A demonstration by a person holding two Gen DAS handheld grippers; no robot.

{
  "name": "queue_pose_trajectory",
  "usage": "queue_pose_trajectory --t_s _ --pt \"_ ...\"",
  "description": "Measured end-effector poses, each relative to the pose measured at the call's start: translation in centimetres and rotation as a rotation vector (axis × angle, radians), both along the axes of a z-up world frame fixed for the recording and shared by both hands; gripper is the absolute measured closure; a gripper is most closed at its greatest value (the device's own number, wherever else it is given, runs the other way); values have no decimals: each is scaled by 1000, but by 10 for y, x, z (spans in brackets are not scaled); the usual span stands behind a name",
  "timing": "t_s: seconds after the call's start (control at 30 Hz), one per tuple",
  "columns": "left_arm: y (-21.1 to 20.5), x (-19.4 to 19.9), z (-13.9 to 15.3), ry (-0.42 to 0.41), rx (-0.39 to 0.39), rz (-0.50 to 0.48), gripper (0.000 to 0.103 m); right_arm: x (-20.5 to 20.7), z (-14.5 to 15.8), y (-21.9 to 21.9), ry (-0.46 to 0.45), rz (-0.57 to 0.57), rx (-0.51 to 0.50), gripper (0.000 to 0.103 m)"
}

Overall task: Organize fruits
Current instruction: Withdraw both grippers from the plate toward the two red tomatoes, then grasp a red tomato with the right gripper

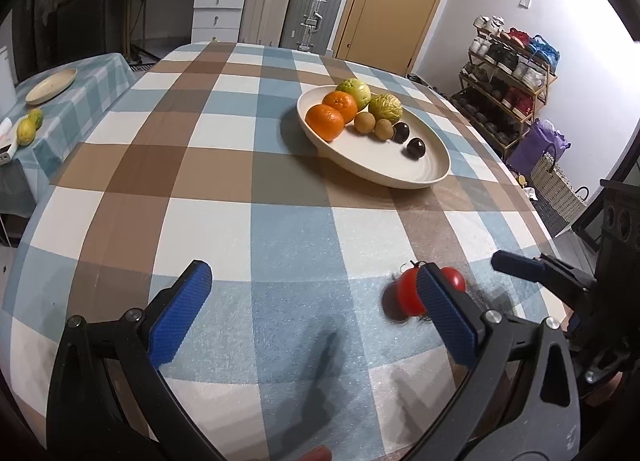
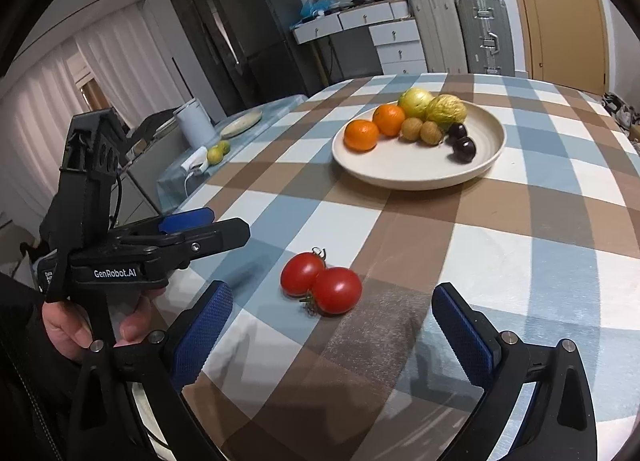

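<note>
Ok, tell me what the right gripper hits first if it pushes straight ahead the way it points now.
Probably the two red tomatoes lying touching on the checked tablecloth, straight ahead of the open right gripper. The cream plate of fruit sits further along; depth is uncertain.

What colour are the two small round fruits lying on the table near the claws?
The two small round tomatoes are glossy red with green stems, clearest in the right wrist view.
</note>
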State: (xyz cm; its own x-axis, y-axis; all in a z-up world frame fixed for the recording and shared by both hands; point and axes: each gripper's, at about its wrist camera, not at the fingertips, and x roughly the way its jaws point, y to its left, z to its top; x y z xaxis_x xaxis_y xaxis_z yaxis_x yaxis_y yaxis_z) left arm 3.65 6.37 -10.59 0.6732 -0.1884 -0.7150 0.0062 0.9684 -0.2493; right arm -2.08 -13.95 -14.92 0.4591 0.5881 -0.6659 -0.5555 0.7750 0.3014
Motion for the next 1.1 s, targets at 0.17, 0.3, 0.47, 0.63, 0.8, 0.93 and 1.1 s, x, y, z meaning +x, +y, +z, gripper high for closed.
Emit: queue_pose_trajectory --t_s 0.17,0.3,0.47,0.63,0.8,0.93,1.1 --pt "3 3 0 0 -8 3 1 7 -9 11 40 27 -34 24" --pt "5 6 -2 8 -15 5 1 11 -12 15 53 40 -50 39" --pt "7 9 -3 11 -20 5 1 13 -15 18 63 53 -65 61" --pt "5 13 -4 17 -20 -2 1 17 -19 12 86 42 -44 72" --pt "0 18 -6 28 -17 -9 1 15 -17 6 70 32 -28 72" --pt "-8 22 -5 37 -13 -29 1 15 -13 -1 58 15 -1 72" --pt "-26 26 -5 51 10 -79 1 18 -8 -16 42 -20 36 72"
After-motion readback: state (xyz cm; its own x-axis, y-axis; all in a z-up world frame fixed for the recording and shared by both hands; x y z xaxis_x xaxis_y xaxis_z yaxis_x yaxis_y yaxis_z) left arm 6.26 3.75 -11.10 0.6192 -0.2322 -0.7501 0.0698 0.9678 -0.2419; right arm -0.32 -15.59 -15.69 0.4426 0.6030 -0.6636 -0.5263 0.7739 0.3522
